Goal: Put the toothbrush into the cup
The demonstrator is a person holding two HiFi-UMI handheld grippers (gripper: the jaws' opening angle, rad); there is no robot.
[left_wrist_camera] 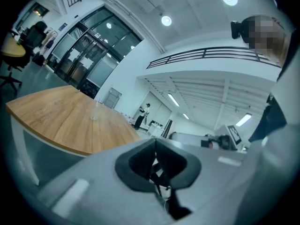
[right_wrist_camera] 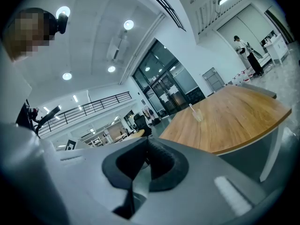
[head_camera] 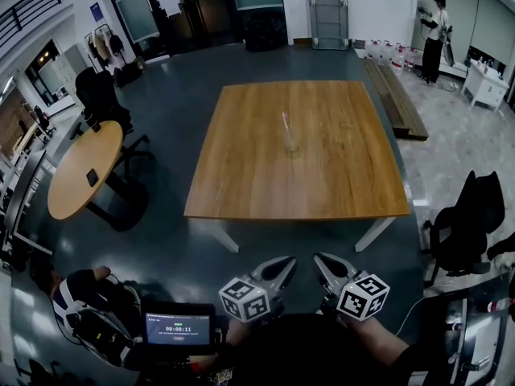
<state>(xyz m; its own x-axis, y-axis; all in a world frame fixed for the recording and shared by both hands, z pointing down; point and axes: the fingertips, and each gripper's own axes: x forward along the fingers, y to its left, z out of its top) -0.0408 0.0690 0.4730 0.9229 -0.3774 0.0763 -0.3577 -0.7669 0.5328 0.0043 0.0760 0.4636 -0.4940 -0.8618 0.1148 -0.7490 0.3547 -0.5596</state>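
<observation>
Hovering short of the near edge of the counter [head_camera: 241,191], the left tool [head_camera: 282,266] and right tool [head_camera: 323,262] are seen closed tight, gripping nothing. The cup [head_camera: 290,142] is set mid-counter, well clear of every edge, the toothbrush [head_camera: 285,122] leaning inside.

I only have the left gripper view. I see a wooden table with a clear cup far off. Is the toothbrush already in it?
Observer: In the head view the toothbrush stands tilted inside the cup, near the middle of the table.
Operator: Where is the right gripper?
Observer: Beside the left gripper, the right gripper is held short of the table, over the floor.
Operator: Holding anything?
Observer: No, the right gripper view shows its jaws together, nothing between them.
</observation>
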